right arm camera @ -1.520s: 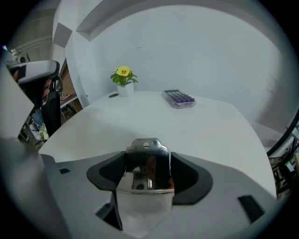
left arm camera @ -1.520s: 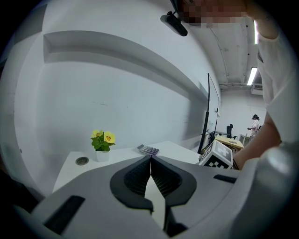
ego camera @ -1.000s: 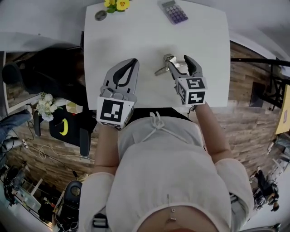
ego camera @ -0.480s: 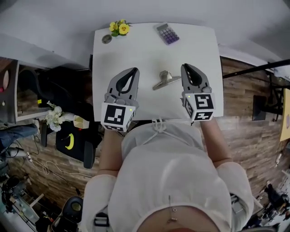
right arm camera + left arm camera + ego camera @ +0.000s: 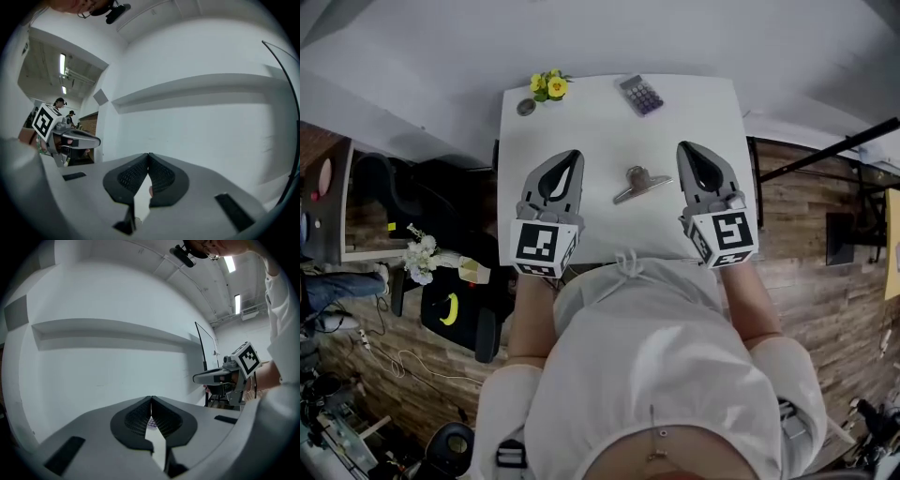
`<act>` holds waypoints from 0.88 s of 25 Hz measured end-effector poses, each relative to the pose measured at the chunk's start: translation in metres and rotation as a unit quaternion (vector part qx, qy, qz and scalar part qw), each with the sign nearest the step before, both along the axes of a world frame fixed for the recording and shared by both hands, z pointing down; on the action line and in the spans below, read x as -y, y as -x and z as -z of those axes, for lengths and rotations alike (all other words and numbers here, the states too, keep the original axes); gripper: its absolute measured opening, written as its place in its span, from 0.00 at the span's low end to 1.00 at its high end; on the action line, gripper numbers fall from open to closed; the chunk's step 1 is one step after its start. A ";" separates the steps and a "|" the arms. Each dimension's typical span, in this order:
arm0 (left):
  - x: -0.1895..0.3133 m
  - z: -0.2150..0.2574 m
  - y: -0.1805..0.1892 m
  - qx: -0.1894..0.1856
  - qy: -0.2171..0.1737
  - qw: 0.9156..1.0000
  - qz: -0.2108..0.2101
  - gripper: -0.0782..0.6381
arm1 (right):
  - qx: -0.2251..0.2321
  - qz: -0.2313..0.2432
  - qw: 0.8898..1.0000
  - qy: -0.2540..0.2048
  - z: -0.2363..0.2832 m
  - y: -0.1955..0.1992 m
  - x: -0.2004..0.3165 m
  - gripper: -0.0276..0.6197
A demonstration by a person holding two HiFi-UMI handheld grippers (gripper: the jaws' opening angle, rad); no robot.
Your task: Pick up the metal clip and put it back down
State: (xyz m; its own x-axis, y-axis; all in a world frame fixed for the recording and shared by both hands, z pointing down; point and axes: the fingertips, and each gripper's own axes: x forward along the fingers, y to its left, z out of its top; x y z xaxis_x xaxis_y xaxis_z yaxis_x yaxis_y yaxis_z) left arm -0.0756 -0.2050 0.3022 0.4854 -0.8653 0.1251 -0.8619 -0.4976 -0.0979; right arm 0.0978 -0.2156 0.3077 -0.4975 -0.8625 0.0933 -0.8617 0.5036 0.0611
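Observation:
The metal clip (image 5: 638,181) lies flat on the white table (image 5: 600,112), between my two grippers and touched by neither. My left gripper (image 5: 570,156) hovers to the clip's left, its jaws shut and empty; in the left gripper view its fingertips (image 5: 151,401) meet with nothing between them. My right gripper (image 5: 686,149) is held to the clip's right, jaws shut with nothing in them, and its fingertips (image 5: 148,156) meet in the right gripper view. Both gripper views look at a pale wall, and the clip does not show in them.
A purple calculator (image 5: 640,94) lies at the table's far edge. Yellow flowers (image 5: 547,85) and a small round dark object (image 5: 526,107) sit at the far left corner. A black chair (image 5: 403,187) stands left of the table.
My right gripper let go of the clip, drew back to the right and closed. The clip now lies alone on the table. The head camera rose, so the table looks smaller.

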 end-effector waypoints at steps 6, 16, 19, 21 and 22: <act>-0.003 -0.002 -0.003 0.002 0.003 1.000 0.002 0.13 | 0.009 0.027 1.000 -0.008 0.000 0.002 -0.005 0.05; -0.006 0.001 -0.005 0.000 0.000 1.000 0.004 0.13 | 0.003 0.036 0.999 0.001 -0.011 0.002 -0.004 0.05; -0.006 -0.001 -0.003 -0.002 0.001 1.000 0.005 0.13 | 0.006 0.032 0.999 0.006 -0.016 0.002 -0.002 0.05; -0.005 -0.002 -0.002 -0.003 0.003 1.000 0.006 0.13 | 0.006 0.028 1.000 0.009 -0.018 0.001 0.000 0.05; -0.005 -0.003 -0.002 -0.003 0.003 1.000 0.007 0.13 | 0.006 0.027 1.000 0.009 -0.018 0.001 0.000 0.05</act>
State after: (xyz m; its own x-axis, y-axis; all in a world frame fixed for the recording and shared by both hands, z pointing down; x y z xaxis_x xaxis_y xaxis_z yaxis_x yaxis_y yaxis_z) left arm -0.0740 -0.2000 0.3048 0.4746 -0.8708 0.1280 -0.8691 -0.4867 -0.0888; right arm 0.0971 -0.2157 0.3258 -0.5448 -0.8323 0.1027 -0.8336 0.5508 0.0420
